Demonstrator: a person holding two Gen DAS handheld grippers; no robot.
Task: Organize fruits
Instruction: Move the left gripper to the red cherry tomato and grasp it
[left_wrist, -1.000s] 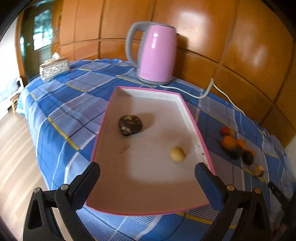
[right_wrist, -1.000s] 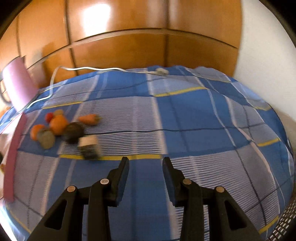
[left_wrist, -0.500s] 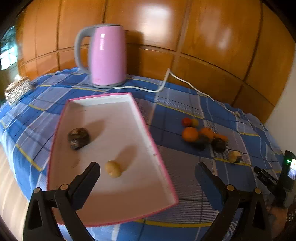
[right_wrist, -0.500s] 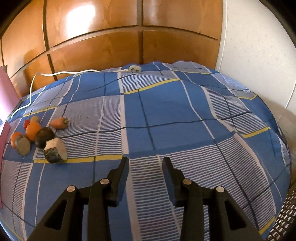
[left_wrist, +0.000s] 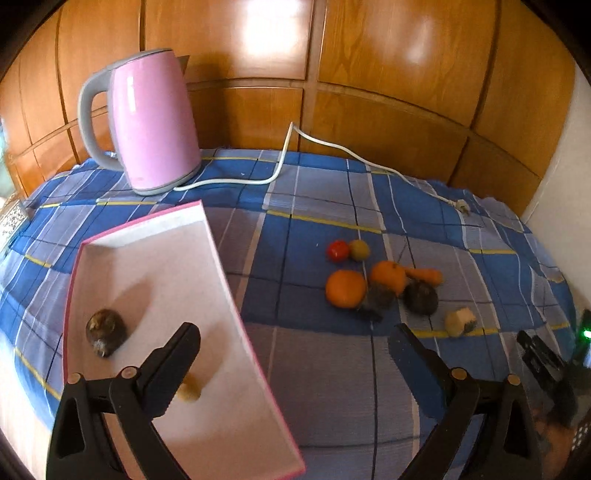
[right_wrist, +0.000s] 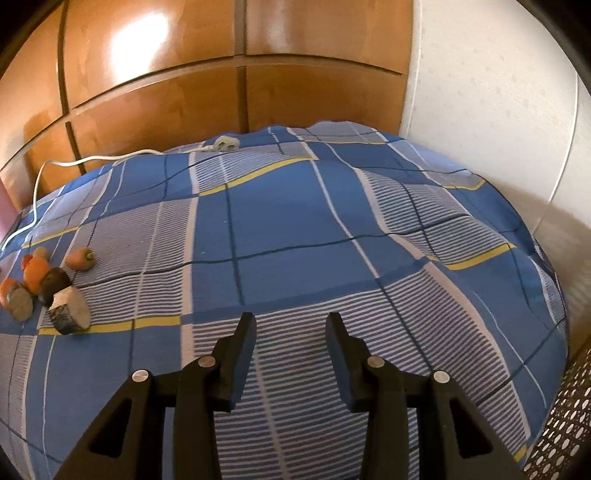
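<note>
Hovering with jaws wide apart and nothing between them, the left gripper (left_wrist: 295, 345) faces the fruits (left_wrist: 384, 280) clustered right of centre, apparently lining up another pick for the pink-rimmed tray (left_wrist: 229, 273) at lower left.

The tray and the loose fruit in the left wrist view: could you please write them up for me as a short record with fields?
surface: blue plaid cloth
tray: pink-rimmed, white inside, left of the fruit pile
in tray: dark round fruit; small yellow fruit, partly hidden by a gripper finger
on cloth: two oranges, red fruit, green fruit, carrot, two dark pieces, a cut piece
behind tray: pink kettle
left gripper: open, empty
right gripper: open, empty
</note>
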